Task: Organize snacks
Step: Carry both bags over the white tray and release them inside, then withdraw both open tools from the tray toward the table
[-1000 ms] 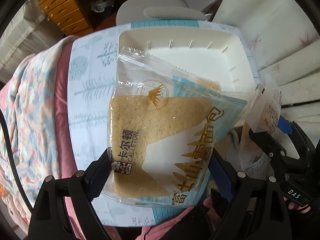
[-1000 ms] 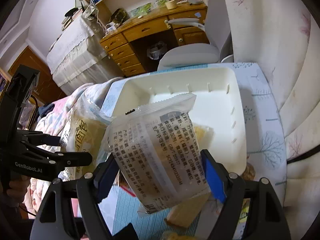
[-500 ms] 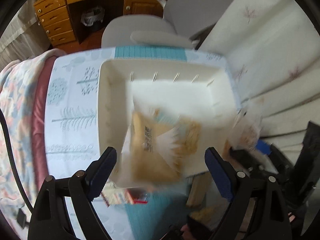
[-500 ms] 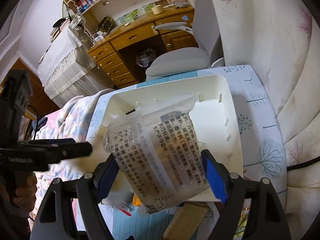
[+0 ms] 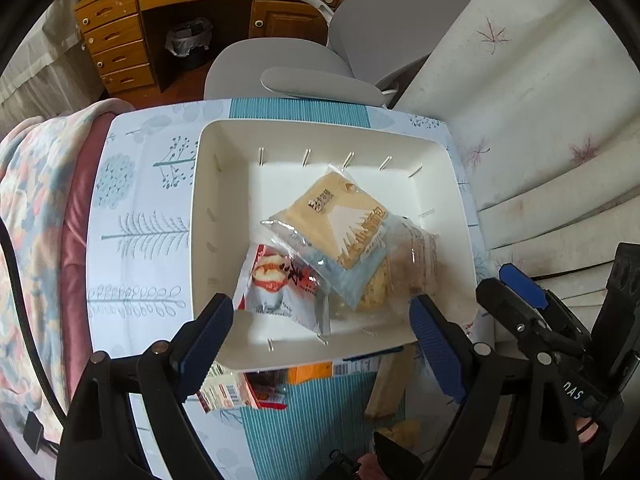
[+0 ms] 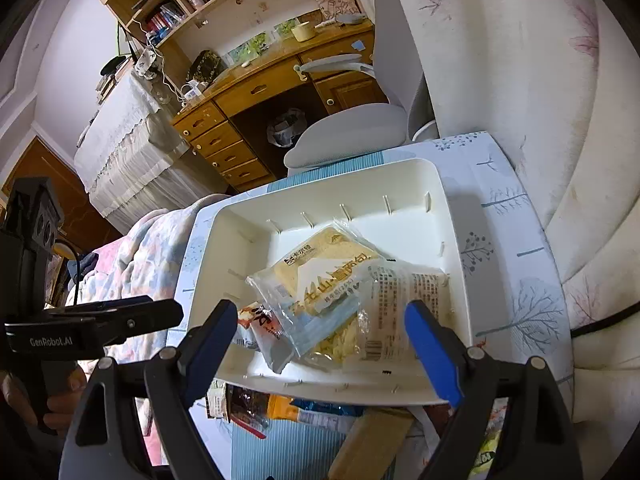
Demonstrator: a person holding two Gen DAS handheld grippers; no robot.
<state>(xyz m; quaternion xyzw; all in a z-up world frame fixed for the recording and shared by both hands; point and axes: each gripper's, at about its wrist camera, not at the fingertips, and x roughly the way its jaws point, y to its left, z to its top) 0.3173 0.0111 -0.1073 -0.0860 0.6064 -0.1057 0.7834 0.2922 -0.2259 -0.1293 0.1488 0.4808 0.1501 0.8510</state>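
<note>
left wrist view: the left hand-held gripper [image 5: 320, 340] stands wide open and holds nothing. the bread packet [image 5: 336, 220] lies in the white tray [image 5: 208, 208], at 12 o'clock from the jaws, on top of a red snack packet [image 5: 276, 284].

right wrist view: the right hand-held gripper [image 6: 316, 340] has just been opening its jaws. the clear printed packet [image 6: 400, 304] lies between them in the tray, and the pads seem not to press it. the person should lift both tools straight up, then reach for the loose snacks [image 6: 280, 404] at 6 o'clock on the surface [image 6: 516, 280].

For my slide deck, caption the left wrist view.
Open left gripper above white bin holding three snack packets.
</note>
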